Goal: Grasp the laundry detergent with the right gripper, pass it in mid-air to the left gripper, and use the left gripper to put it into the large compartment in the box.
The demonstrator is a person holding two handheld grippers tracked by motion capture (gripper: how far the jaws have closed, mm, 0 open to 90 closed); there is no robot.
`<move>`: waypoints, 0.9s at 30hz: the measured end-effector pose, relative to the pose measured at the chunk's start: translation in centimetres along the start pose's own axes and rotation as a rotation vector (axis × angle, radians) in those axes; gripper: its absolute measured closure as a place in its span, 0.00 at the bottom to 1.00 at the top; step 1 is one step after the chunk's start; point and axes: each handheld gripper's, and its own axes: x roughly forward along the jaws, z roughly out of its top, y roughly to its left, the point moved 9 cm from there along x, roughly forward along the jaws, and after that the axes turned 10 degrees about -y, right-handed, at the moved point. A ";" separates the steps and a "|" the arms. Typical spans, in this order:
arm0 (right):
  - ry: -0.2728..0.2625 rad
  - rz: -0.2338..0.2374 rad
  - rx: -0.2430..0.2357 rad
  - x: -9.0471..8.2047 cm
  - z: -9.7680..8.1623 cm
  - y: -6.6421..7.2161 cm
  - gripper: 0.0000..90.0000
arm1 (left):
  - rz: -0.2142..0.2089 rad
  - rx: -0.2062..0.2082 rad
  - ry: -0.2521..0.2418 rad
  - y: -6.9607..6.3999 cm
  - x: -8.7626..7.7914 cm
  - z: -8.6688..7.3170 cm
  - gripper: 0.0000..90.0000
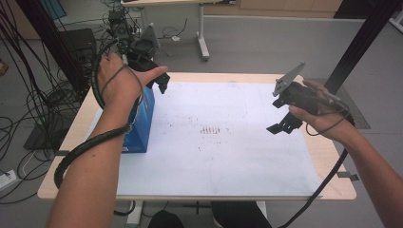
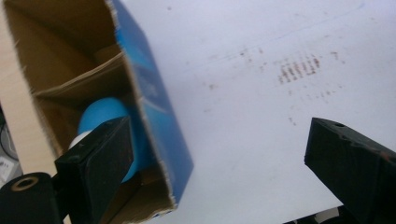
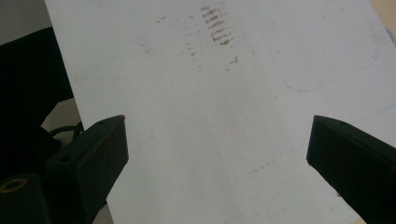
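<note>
**Blue ball sits in the box, both grippers empty**

Your left gripper (image 1: 151, 71) hangs above the open top of the blue box (image 1: 141, 124), which stands at the left edge of the white sheet (image 1: 223, 142) covering the tabletop. Its jaws are spread wide with nothing between them. In the left gripper view you look down into the cardboard inside of the box, where the blue ball (image 2: 105, 116) rests at the bottom beside a cardboard divider, with something white just beside it that you cannot make out. The box stands upright with its mouth up, which is why the ball stays put and why you come at it from above.

Your right gripper (image 1: 285, 121) hovers over the right part of the sheet, well apart from the box, jaws also spread and empty, tilted down at bare paper. It seems parked there to leave the left hand room.
</note>
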 end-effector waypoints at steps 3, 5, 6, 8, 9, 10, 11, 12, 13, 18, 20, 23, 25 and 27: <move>0.010 -0.007 0.012 -0.1 -0.4 -0.8 0.06 | -0.013 0.040 -0.003 -1.5 0.2 0.5 0.09; 0.015 -0.014 0.023 -0.2 -0.6 -1.3 0.06 | -0.030 0.069 -0.001 -2.6 0.4 0.8 0.09; 0.018 -0.016 0.028 -0.3 -0.7 -1.5 0.06 | -0.039 0.075 0.003 -3.0 0.5 0.8 0.09; 0.021 -0.022 0.035 -0.5 -0.8 -1.8 0.06 | -0.049 0.090 0.009 -3.6 0.7 0.9 0.08; 0.021 -0.024 0.037 -0.5 -0.8 -1.9 0.06 | -0.055 0.094 0.008 -3.9 0.7 1.0 0.07; 0.023 -0.027 0.039 -0.6 -0.8 -2.0 0.06 | -0.057 0.097 0.010 -4.2 0.8 1.1 0.07; 0.025 -0.029 0.041 -0.7 -0.8 -2.1 0.06 | -0.062 0.099 0.009 -4.4 0.8 1.2 0.07; 0.027 -0.030 0.043 -0.7 -0.8 -2.2 0.07 | -0.070 0.102 0.008 -4.7 0.9 1.2 0.07; 0.030 -0.032 0.043 -0.7 -0.8 -2.3 0.07 | -0.072 0.102 0.007 -4.8 0.9 1.3 0.07; 0.042 -0.042 0.042 -0.9 -0.5 -2.8 0.07 | -0.084 0.108 0.002 -5.6 1.0 1.6 0.06; 0.049 -0.046 0.039 -0.9 -0.4 -3.0 0.07 | -0.087 0.121 -0.001 -5.8 1.0 1.7 0.06; 0.053 -0.047 0.038 -0.9 -0.3 -3.1 0.07 | -0.092 0.124 -0.005 -6.0 1.1 1.9 0.06; 0.054 -0.046 0.036 -0.8 -0.2 -3.2 0.07 | -0.088 0.127 0.002 -6.1 1.2 1.9 0.06; 0.054 -0.044 0.034 -0.7 -0.2 -3.2 0.07 | -0.083 0.129 0.009 -6.2 1.4 2.0 0.06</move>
